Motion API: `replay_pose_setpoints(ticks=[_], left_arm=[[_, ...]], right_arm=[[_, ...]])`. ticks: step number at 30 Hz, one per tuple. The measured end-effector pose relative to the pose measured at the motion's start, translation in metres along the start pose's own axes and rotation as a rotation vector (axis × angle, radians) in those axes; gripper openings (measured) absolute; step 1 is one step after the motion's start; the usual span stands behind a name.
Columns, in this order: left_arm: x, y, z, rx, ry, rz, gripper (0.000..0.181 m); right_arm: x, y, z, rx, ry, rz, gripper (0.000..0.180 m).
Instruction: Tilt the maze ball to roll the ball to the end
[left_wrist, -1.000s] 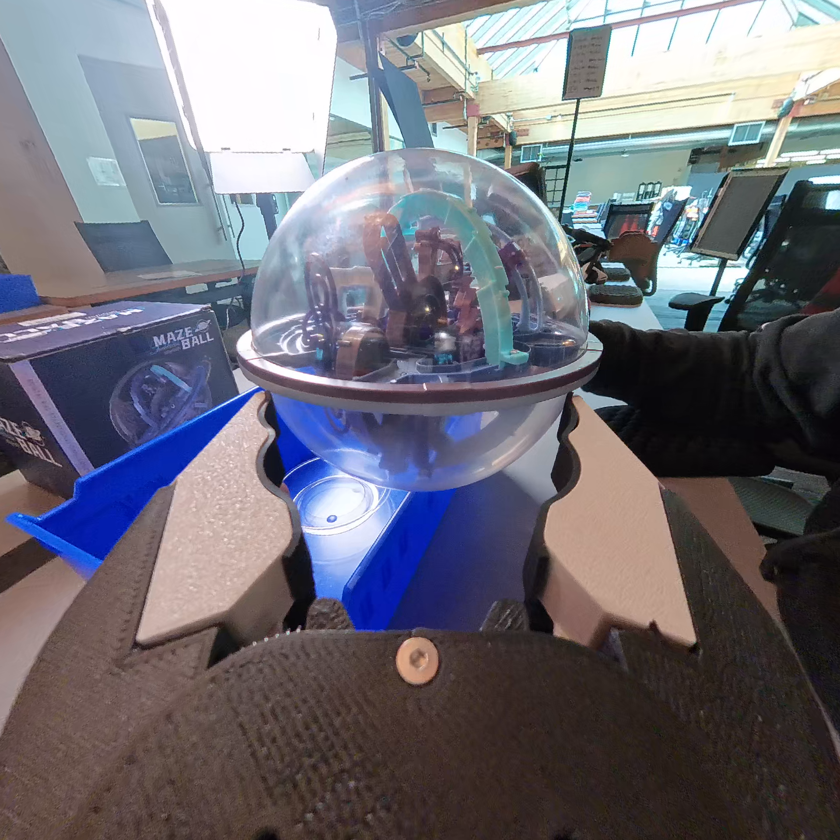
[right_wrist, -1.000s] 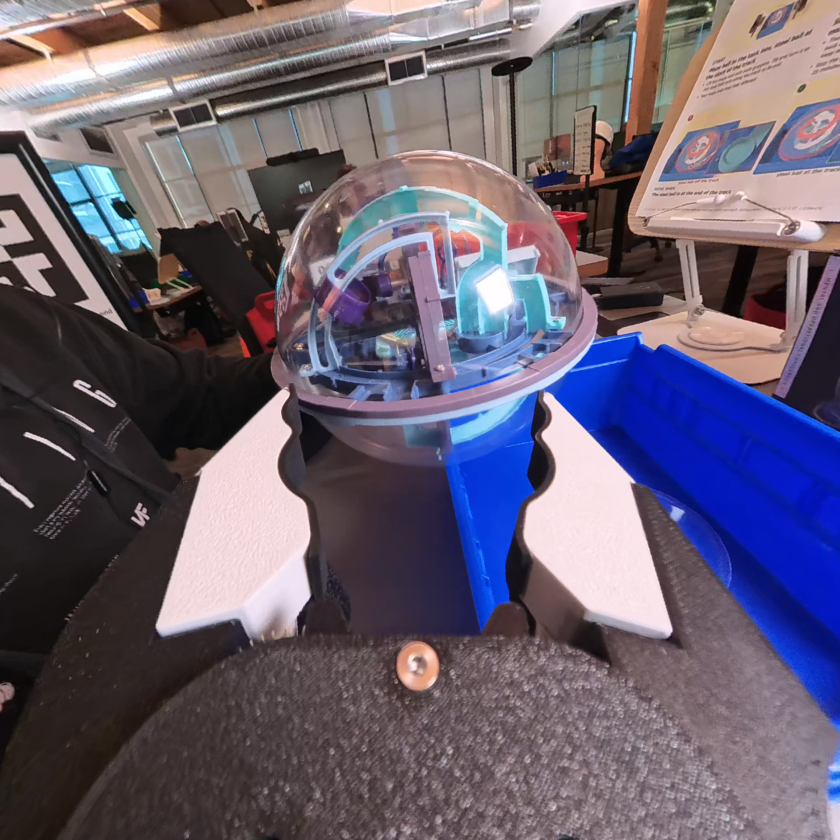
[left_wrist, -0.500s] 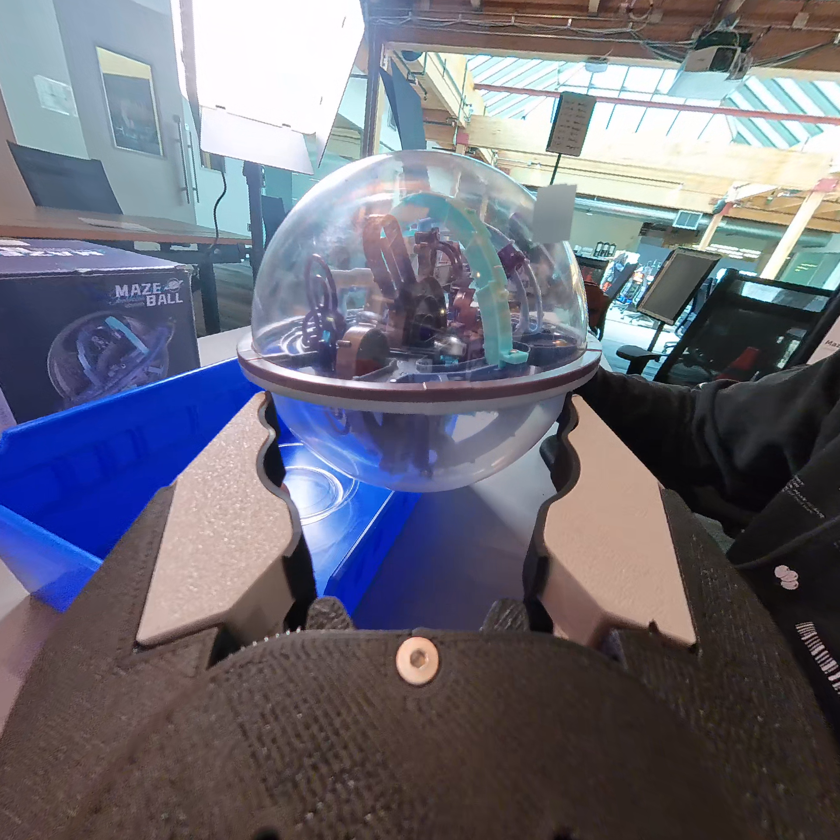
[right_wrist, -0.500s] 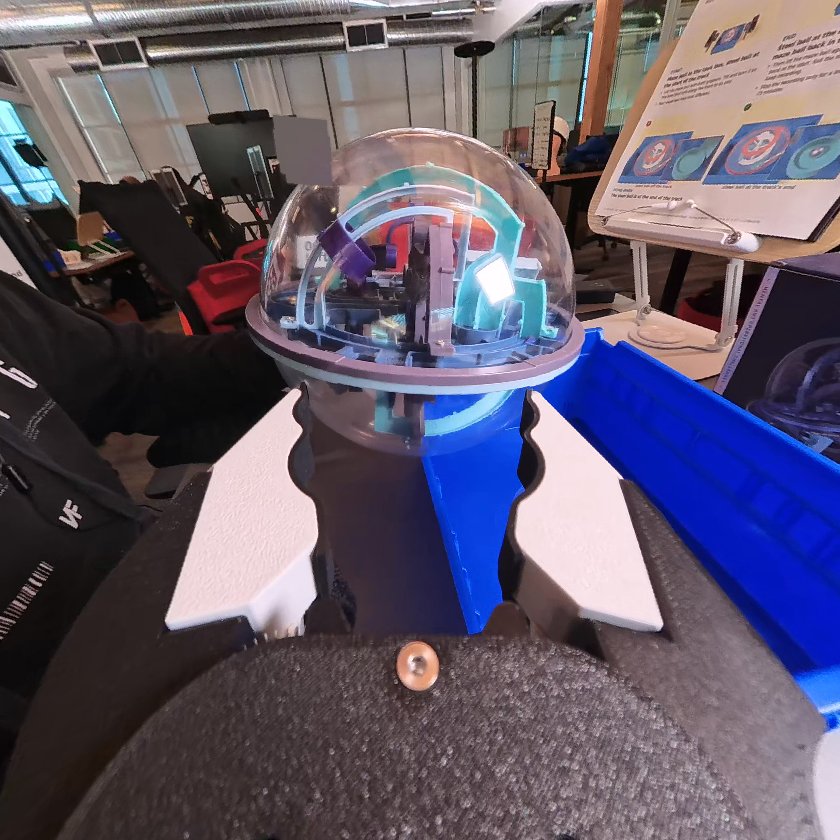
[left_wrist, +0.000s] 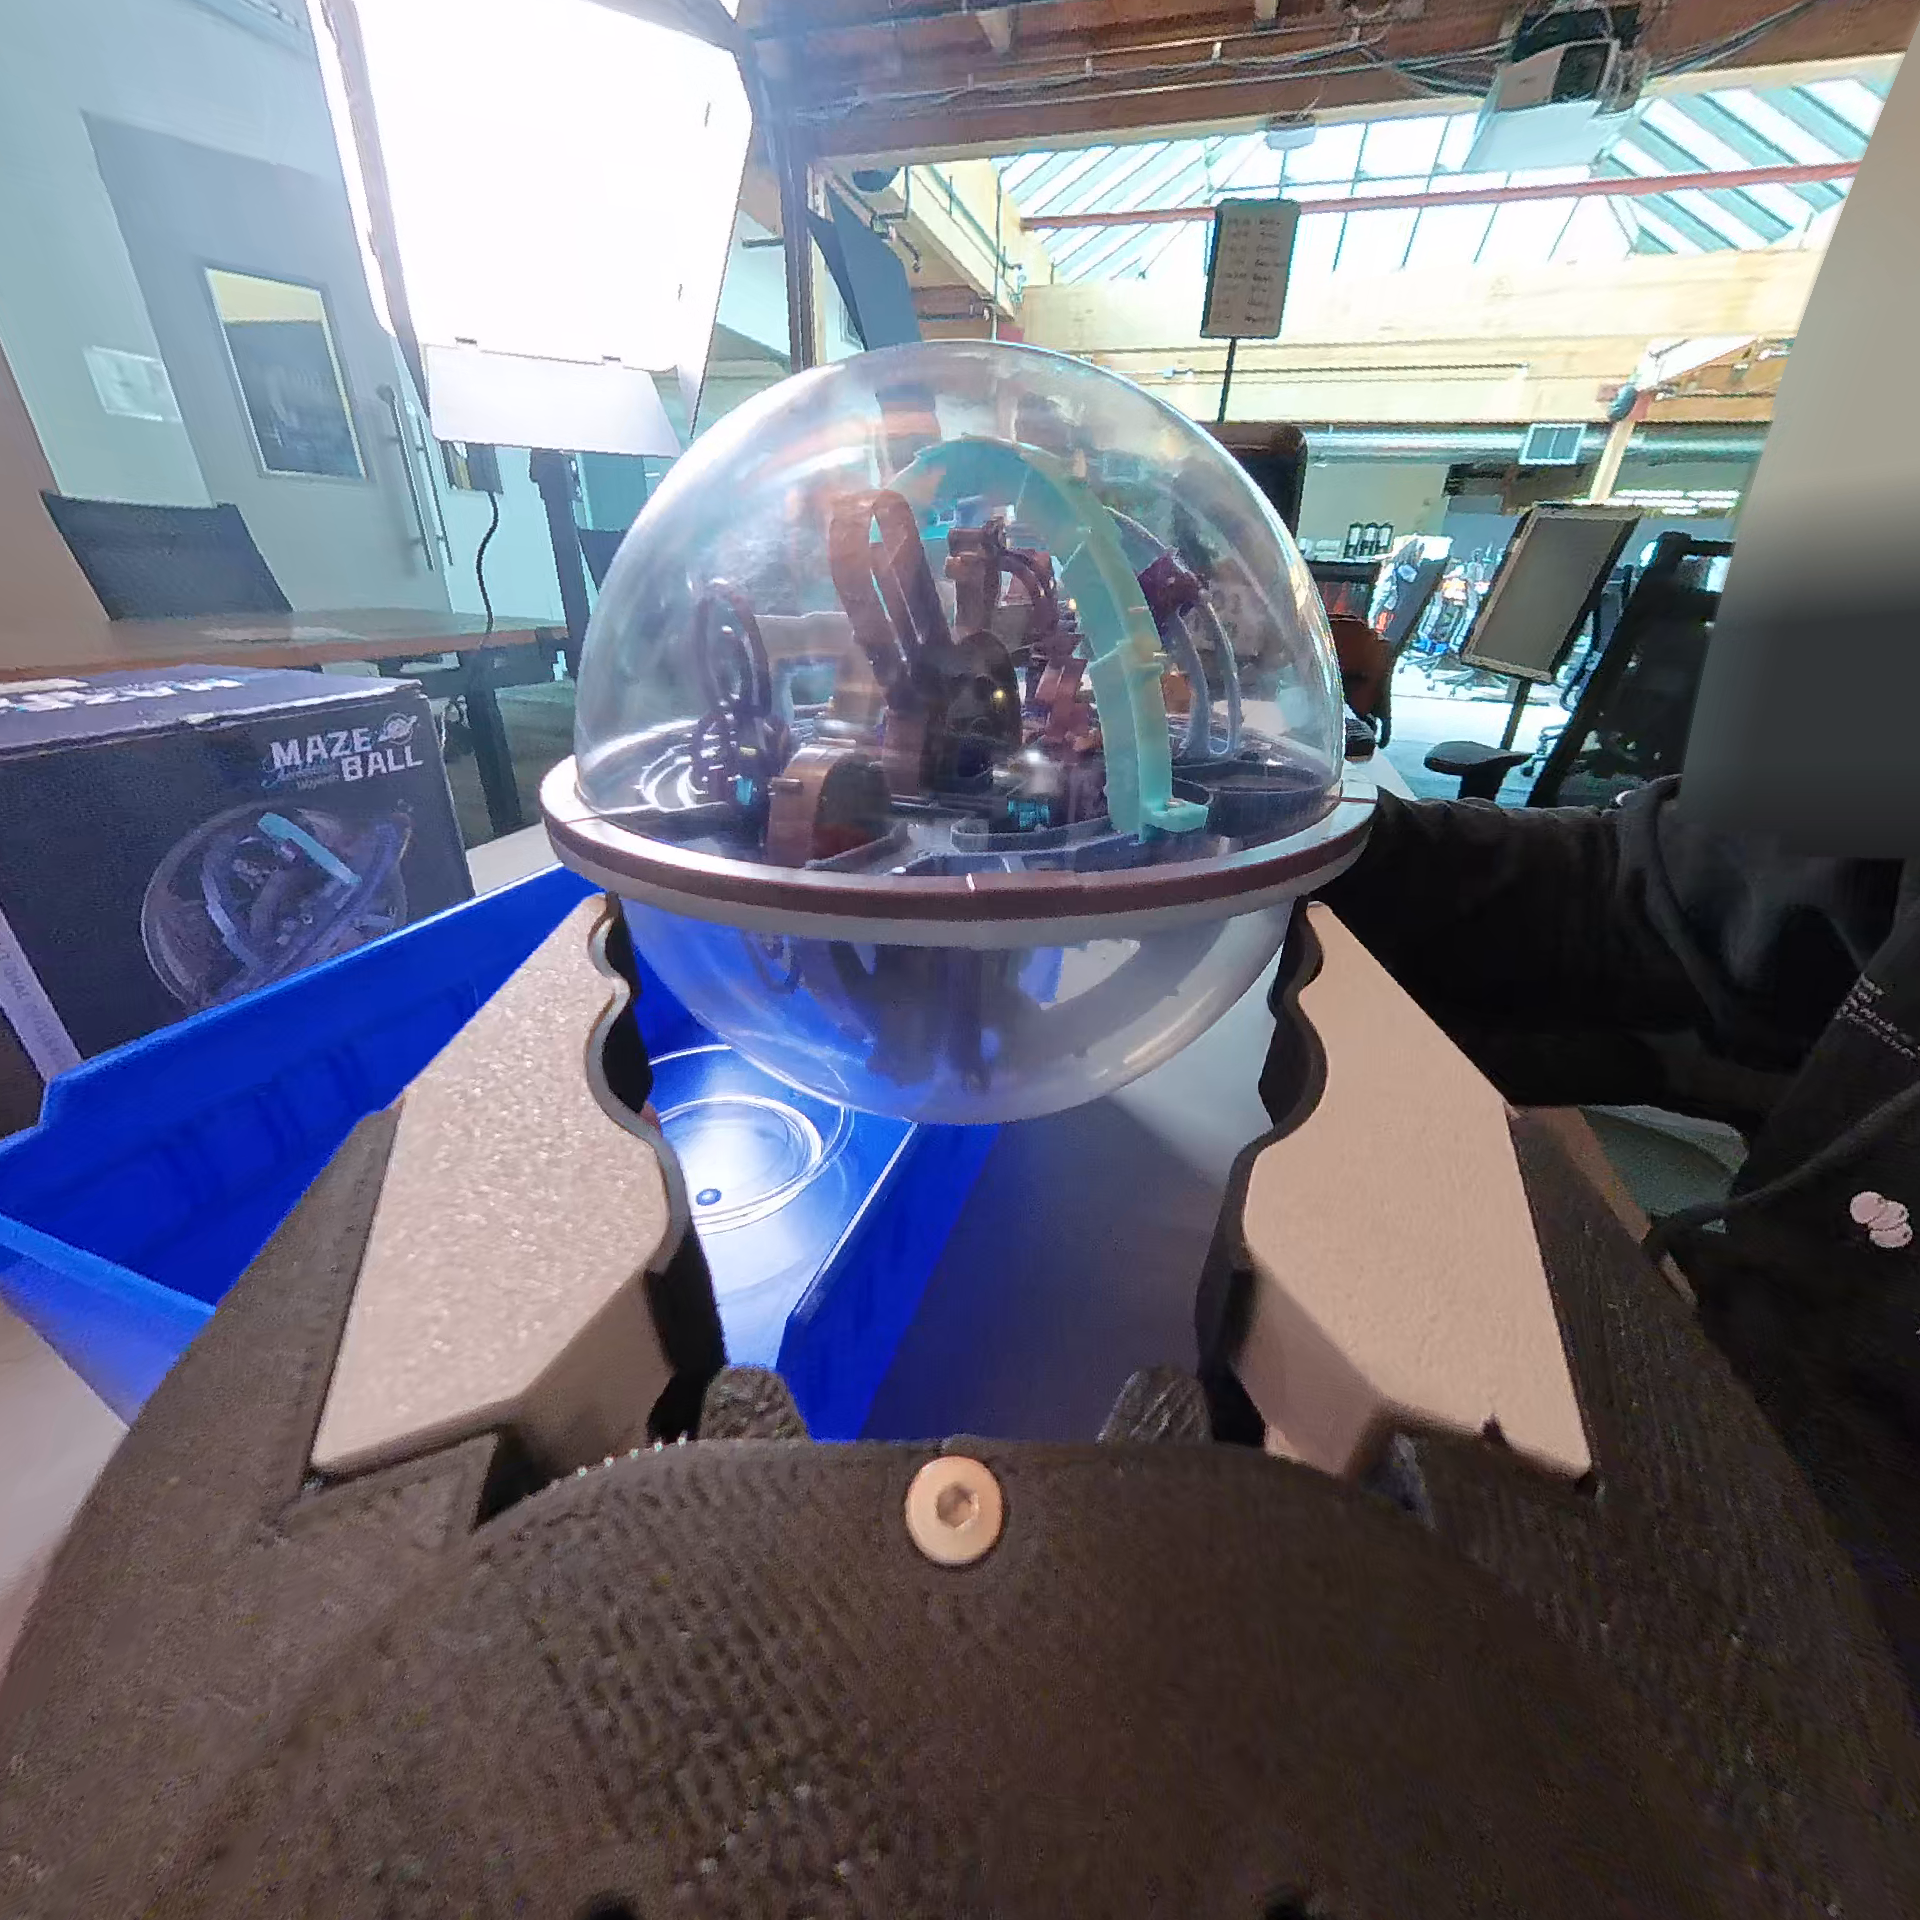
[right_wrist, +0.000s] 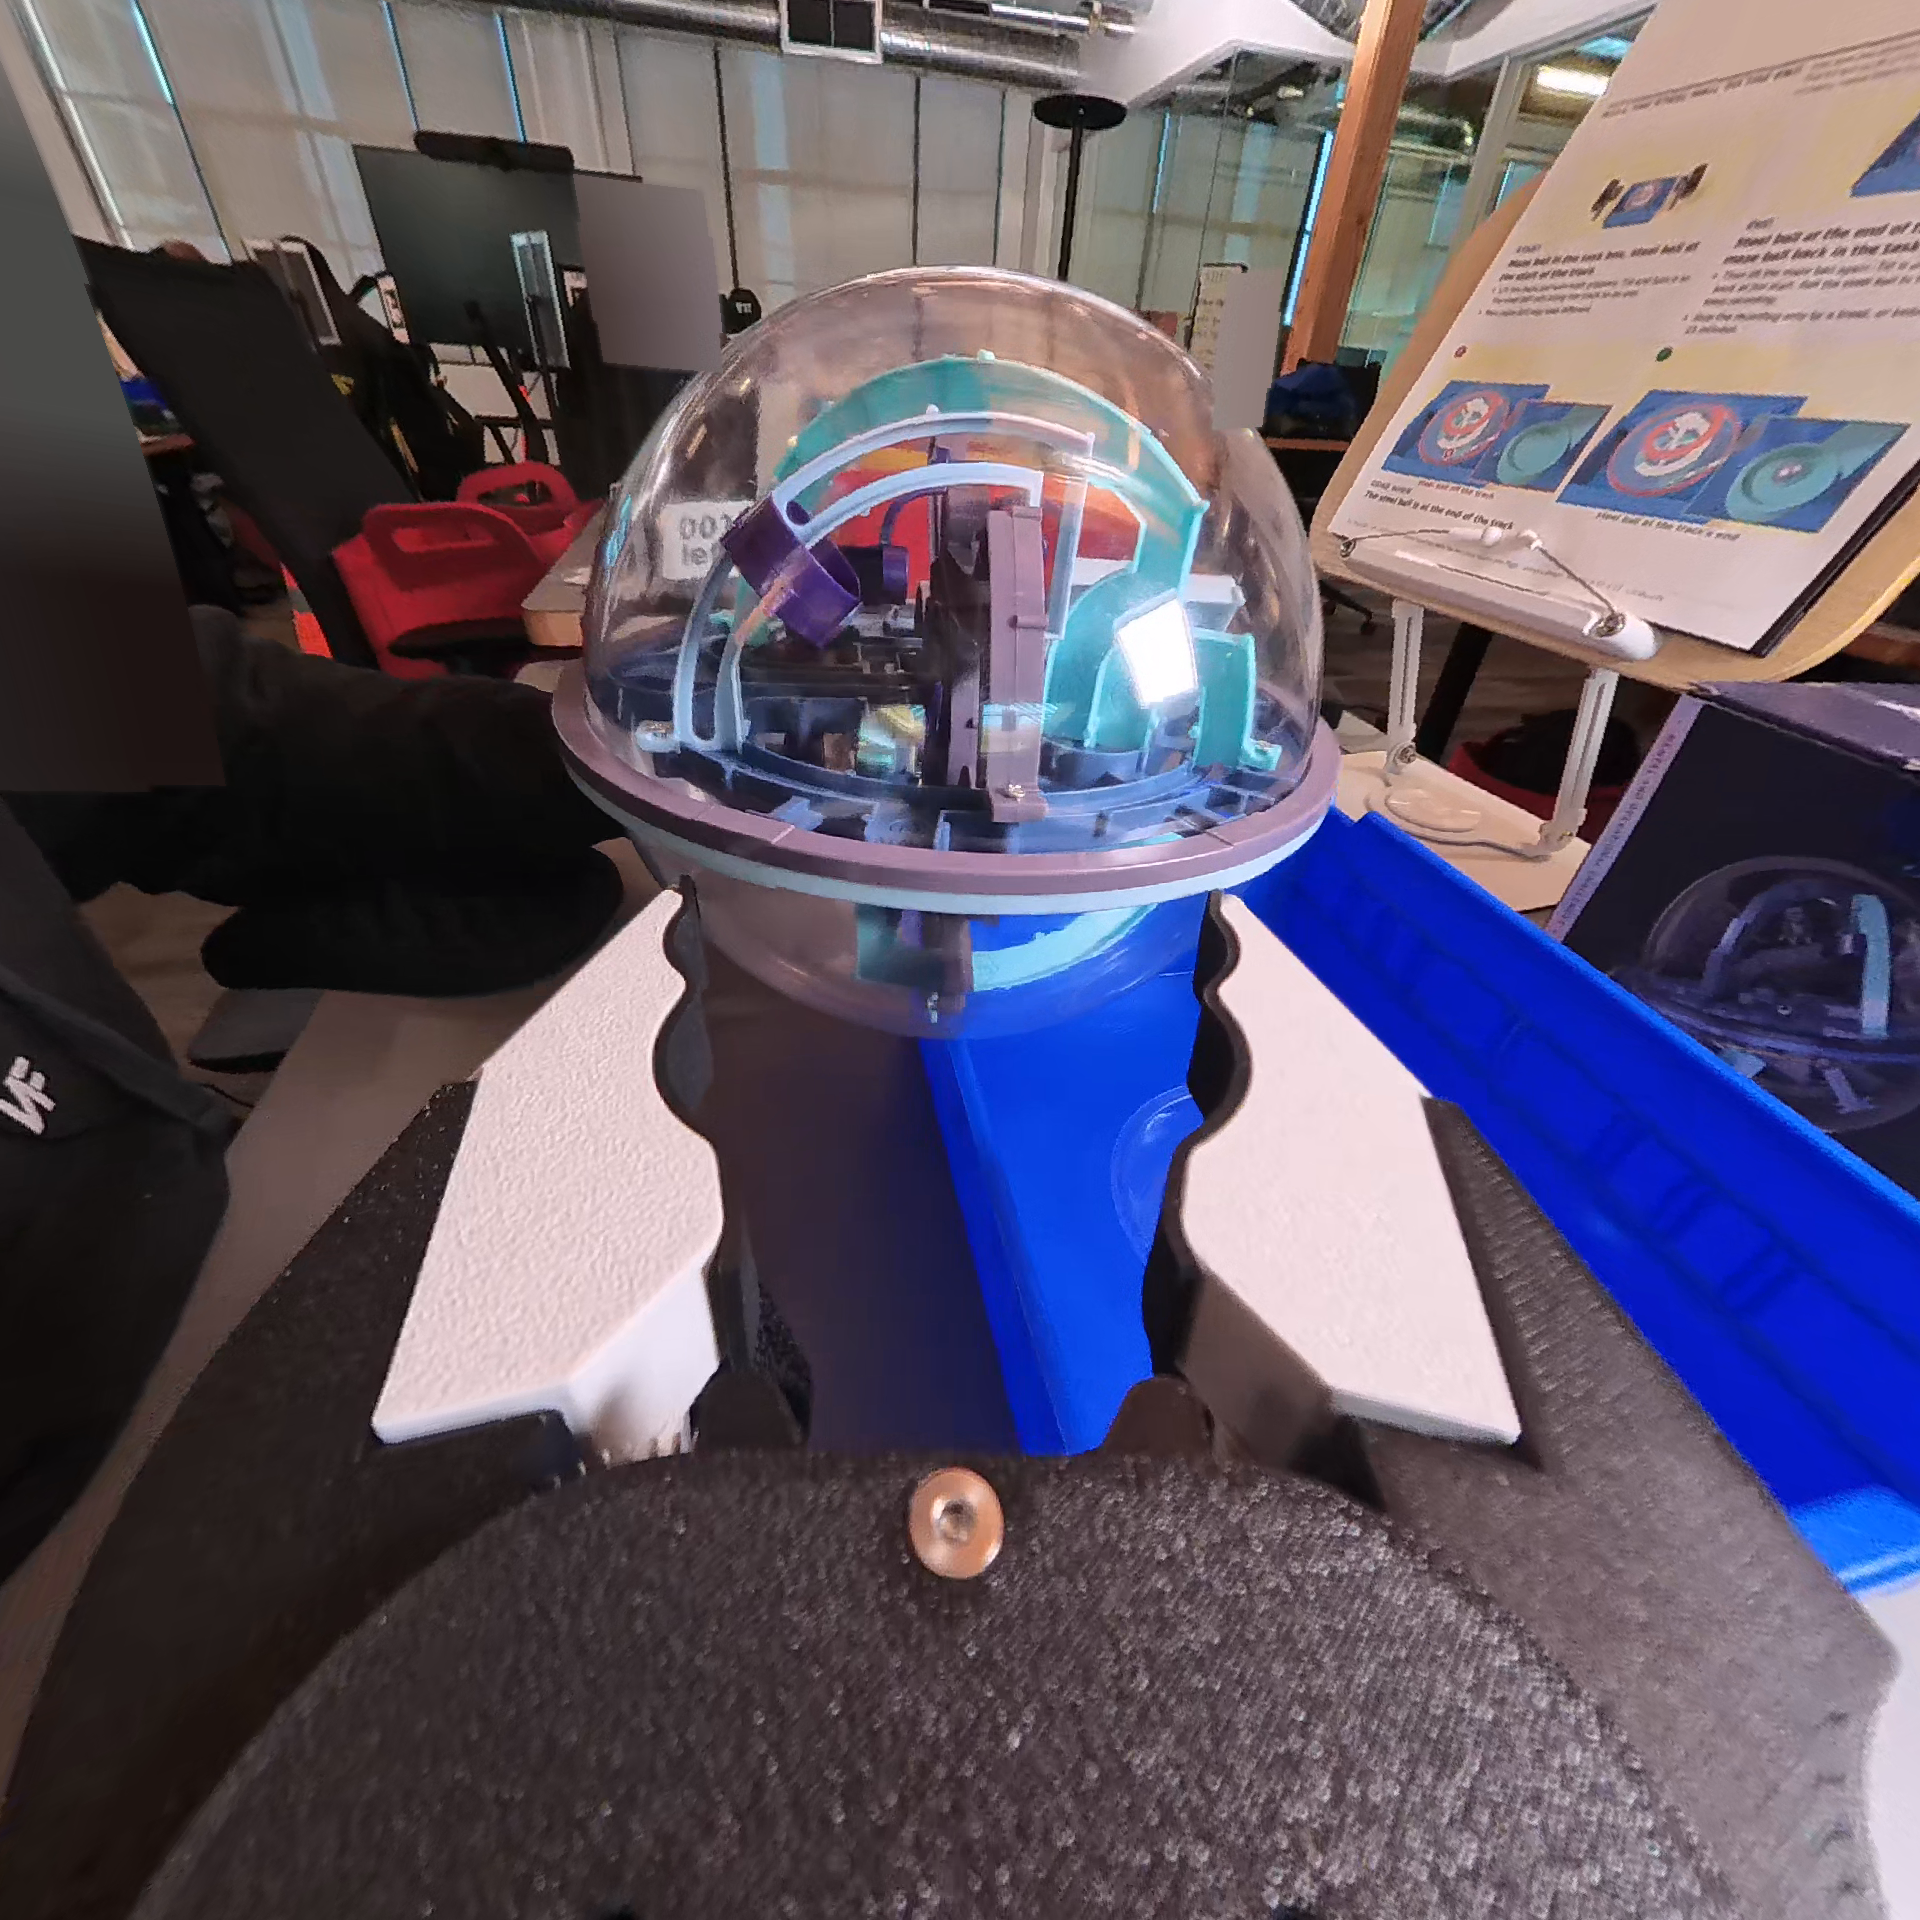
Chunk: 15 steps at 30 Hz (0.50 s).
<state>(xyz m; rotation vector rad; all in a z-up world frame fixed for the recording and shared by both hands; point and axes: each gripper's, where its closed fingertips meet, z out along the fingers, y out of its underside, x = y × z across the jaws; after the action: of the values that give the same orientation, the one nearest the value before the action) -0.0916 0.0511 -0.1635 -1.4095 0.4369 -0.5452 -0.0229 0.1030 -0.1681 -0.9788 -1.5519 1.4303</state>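
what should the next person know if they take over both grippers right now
Left gripper: shut on the maze ball, fingers under its equator ring.
Right gripper: shut on the same maze ball from the opposite side.
The ball is held in the air, roughly level, above the near edge of the blue bin. A clear stand lies in the bin; the maze ball box sits beyond it.
Done: ball lifted and held by both grippers.
Left: I cannot find the small steel ball inside, so locate it, then tilt gently to roll it to the track's end.
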Motion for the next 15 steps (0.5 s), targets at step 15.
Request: replay_pose_setpoints(ticks=[15], left_arm=[[0.0043,-0.0076,-0.0051,0.042,0.027,0.092,0.121]], right_arm=[[-0.0072,-0.0094,0.0025,0.005,0.025,-0.095,0.094]])
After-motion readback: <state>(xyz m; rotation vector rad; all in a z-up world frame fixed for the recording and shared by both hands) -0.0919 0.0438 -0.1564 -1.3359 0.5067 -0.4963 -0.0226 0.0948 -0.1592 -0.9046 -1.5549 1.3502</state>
